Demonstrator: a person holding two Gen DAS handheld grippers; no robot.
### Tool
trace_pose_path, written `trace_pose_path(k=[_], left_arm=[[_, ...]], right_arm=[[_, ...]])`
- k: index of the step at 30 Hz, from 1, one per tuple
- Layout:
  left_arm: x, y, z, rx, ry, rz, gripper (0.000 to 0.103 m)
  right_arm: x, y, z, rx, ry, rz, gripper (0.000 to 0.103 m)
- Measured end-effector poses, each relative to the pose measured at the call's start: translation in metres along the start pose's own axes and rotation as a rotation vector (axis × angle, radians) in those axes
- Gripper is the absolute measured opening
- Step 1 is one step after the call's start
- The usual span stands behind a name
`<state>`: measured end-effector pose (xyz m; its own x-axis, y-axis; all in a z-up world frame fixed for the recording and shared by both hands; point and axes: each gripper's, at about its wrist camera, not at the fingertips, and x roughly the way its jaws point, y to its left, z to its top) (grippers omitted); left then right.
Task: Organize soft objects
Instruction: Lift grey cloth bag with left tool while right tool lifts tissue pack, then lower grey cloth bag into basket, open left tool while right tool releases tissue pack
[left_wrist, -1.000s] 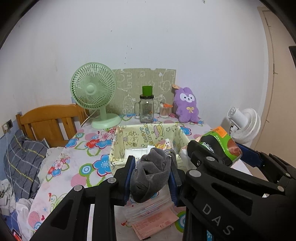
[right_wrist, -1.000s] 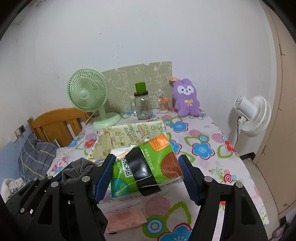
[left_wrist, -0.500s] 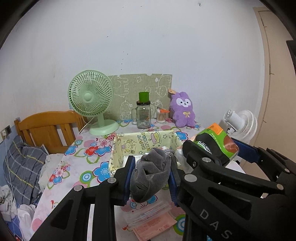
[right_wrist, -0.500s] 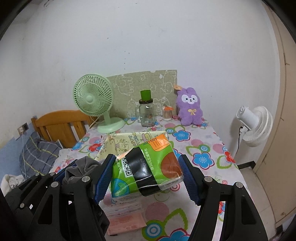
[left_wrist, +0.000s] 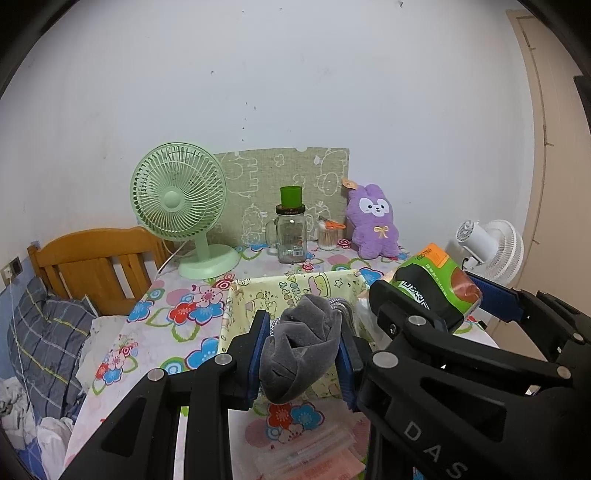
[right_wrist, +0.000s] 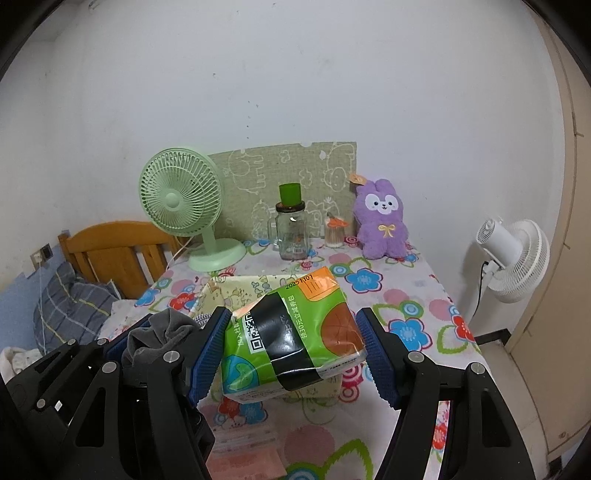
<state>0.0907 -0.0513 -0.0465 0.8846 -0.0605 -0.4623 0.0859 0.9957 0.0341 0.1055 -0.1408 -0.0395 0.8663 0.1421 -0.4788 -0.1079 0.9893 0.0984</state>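
Over the near part of the flowered desk, above the soft yellow fabric bin, my right gripper clamps a glossy green plastic tissue pack, pillow-shaped. To its left, my left gripper pinches a crumpled grey velvety cloth.

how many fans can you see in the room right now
2: a green fan at the table's back left by the wall, and a white fan standing off the table's right side. Others may be out of view.
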Motion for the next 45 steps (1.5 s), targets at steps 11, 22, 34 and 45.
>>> trace_pose_path(k=[11,22,34,45], left_arm=[[0.021,0.005,0.012,0.006,0.003,0.005,0.034],[0.049,0.008,0.025,0.019,0.011,0.006,0.034],[0.076,0.010,0.032,0.023,0.033,0.014,0.034],[0.113,0.013,0.031,0.010,0.090,-0.045,0.034]], right_arm=[[0.025,0.000,0.012,-0.011,-0.005,-0.016,0.072],[0.052,-0.004,0.026,0.003,-0.001,-0.025,0.072],[0.084,-0.006,0.035,0.003,0.012,-0.002,0.072],[0.119,-0.009,0.037,-0.013,0.052,0.011,0.072]])
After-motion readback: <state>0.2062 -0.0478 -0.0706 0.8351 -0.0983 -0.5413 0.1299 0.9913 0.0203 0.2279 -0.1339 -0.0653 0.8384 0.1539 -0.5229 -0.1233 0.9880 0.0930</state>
